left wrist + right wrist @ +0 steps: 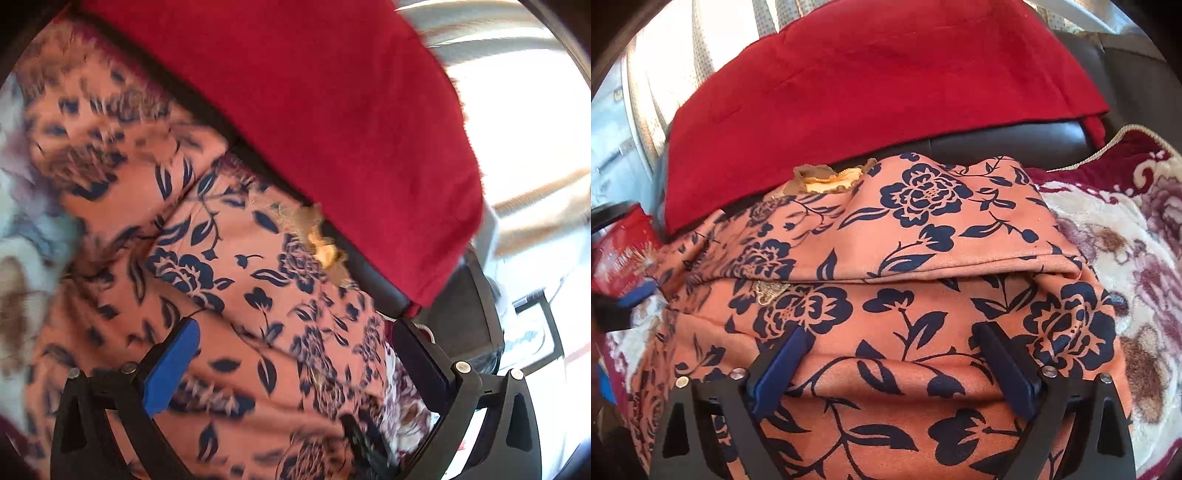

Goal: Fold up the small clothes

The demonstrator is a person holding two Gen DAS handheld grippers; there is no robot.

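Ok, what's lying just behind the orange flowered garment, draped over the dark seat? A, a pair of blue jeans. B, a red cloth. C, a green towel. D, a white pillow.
B: a plain red cloth lies over the dark seat right behind the orange garment with navy flowers.

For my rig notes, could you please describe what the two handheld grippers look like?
Both match: the left gripper and right gripper have black angular frames with silver screws. Each has one blue-padded finger and one dark one; no cables or sleeves show.
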